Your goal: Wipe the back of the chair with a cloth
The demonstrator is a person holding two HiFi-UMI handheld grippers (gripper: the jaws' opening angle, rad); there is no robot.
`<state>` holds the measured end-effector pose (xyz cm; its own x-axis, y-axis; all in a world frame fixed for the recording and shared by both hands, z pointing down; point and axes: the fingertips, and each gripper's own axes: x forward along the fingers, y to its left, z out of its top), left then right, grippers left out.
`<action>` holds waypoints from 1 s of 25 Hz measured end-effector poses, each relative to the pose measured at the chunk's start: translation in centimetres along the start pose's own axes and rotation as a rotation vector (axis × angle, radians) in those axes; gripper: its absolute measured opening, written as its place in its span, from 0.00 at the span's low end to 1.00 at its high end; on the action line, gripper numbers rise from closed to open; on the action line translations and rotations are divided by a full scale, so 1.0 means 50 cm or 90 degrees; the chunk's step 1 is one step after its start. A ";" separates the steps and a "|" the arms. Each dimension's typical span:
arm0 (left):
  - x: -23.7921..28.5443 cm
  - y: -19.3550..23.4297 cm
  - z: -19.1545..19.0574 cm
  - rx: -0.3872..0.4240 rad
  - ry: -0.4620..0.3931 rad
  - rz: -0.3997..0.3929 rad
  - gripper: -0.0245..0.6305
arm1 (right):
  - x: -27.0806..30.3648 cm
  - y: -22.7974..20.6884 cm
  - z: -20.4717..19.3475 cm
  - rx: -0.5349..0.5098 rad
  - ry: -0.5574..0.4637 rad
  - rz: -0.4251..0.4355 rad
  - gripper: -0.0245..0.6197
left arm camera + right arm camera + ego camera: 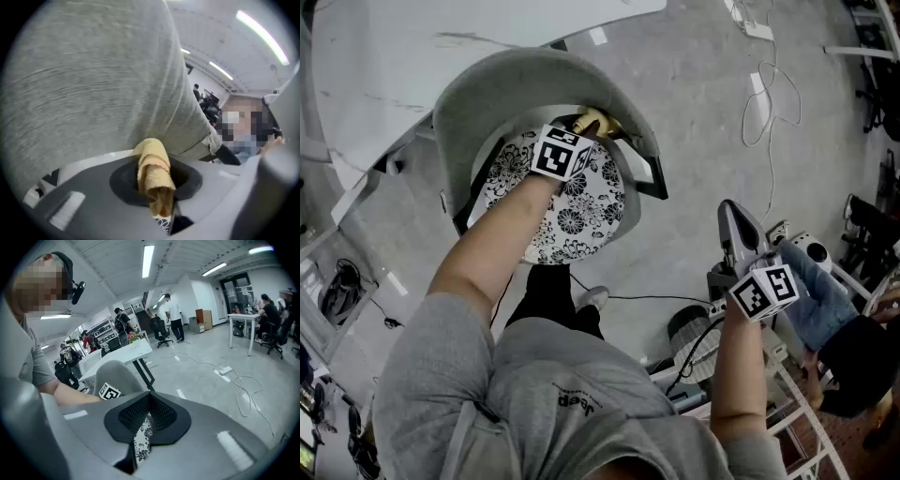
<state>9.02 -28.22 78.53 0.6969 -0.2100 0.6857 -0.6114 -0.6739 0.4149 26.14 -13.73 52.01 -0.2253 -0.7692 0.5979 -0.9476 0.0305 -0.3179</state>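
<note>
Cloth (151, 157) sat clamped in left gripper (157, 190), its bunched tip against chair back (93, 84) straight ahead, upper centre of head view; right gripper (149, 404), jaws together, empty, hung lower right, well apart.

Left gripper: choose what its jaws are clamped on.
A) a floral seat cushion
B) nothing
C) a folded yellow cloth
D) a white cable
C: the left gripper has its jaws shut on the yellow cloth, whose tip is up at the grey chair back.
</note>
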 end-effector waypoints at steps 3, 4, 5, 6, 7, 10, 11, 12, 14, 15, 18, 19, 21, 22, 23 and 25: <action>-0.072 0.053 -0.042 -0.084 -0.022 0.038 0.21 | 0.018 0.030 0.015 -0.016 0.005 0.018 0.04; -0.098 0.074 -0.060 -0.107 -0.026 0.052 0.21 | 0.026 0.041 0.018 -0.020 0.008 0.025 0.04; -0.123 0.095 -0.079 -0.130 -0.030 0.068 0.21 | 0.036 0.053 0.020 -0.023 0.011 0.033 0.04; -0.148 0.119 -0.100 -0.156 -0.034 0.087 0.21 | 0.046 0.064 0.023 -0.026 0.013 0.042 0.04; -0.171 0.143 -0.125 -0.187 -0.038 0.108 0.21 | 0.058 0.076 0.026 -0.030 0.017 0.052 0.04; -0.229 0.218 -0.213 -0.281 -0.043 0.184 0.21 | 0.091 0.115 0.032 -0.044 0.026 0.084 0.04; -0.246 0.242 -0.243 -0.305 -0.041 0.209 0.21 | 0.098 0.130 0.030 -0.048 0.029 0.090 0.04; -0.261 0.265 -0.271 -0.326 -0.039 0.233 0.21 | 0.104 0.144 0.027 -0.050 0.032 0.095 0.04; -0.282 0.306 -0.315 -0.374 -0.040 0.278 0.21 | 0.115 0.163 0.023 -0.055 0.038 0.101 0.04; -0.287 0.323 -0.330 -0.400 -0.043 0.299 0.21 | 0.120 0.168 0.023 -0.058 0.041 0.103 0.04; -0.287 0.357 -0.338 -0.440 -0.061 0.339 0.21 | 0.133 0.177 0.019 -0.063 0.049 0.107 0.04; -0.283 0.363 -0.331 -0.444 -0.071 0.344 0.21 | 0.137 0.181 0.016 -0.063 0.052 0.107 0.04; -0.278 0.375 -0.309 -0.450 -0.096 0.349 0.21 | 0.141 0.186 0.009 -0.062 0.057 0.109 0.04; -0.275 0.381 -0.296 -0.452 -0.109 0.350 0.21 | 0.142 0.185 0.006 -0.062 0.058 0.110 0.04; -0.270 0.384 -0.281 -0.449 -0.117 0.349 0.21 | 0.142 0.183 0.004 -0.060 0.059 0.108 0.04; -0.254 0.383 -0.243 -0.421 -0.122 0.337 0.21 | 0.138 0.172 0.003 -0.056 0.058 0.101 0.04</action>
<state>-16.08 -29.87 85.05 0.2741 -0.5358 0.7986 -0.9239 0.0838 0.3734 16.47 -18.89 53.32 -0.3897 -0.6894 0.6106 -0.9135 0.2054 -0.3511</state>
